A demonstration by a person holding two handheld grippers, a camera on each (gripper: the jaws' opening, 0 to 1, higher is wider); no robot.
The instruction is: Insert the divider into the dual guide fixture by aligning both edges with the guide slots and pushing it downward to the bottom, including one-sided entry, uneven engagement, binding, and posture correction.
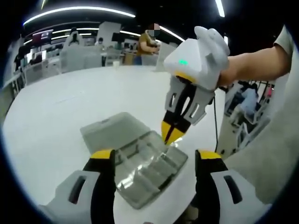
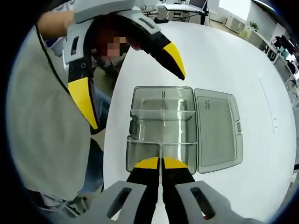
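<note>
The right gripper (image 2: 161, 163), jaws closed on a thin clear divider (image 2: 162, 140), stood over the near edge of the clear fixture box (image 2: 161, 128). The left gripper (image 1: 154, 161) hung wide open, holding nothing. The hinged lid (image 2: 217, 130) lay flat beside the box on the white table (image 2: 224, 60). Office desks (image 1: 79, 58) stood beyond.

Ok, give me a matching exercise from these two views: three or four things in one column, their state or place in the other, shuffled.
Things:
1. left gripper
2. right gripper
3. clear box
4. box lid

States:
A. lying open flat on the table beside the box
B. jaws spread wide apart
C. yellow tips pinched together at the box's edge
D. split into compartments by clear dividers

Pairs: 1-B, 2-C, 3-D, 4-A
</note>
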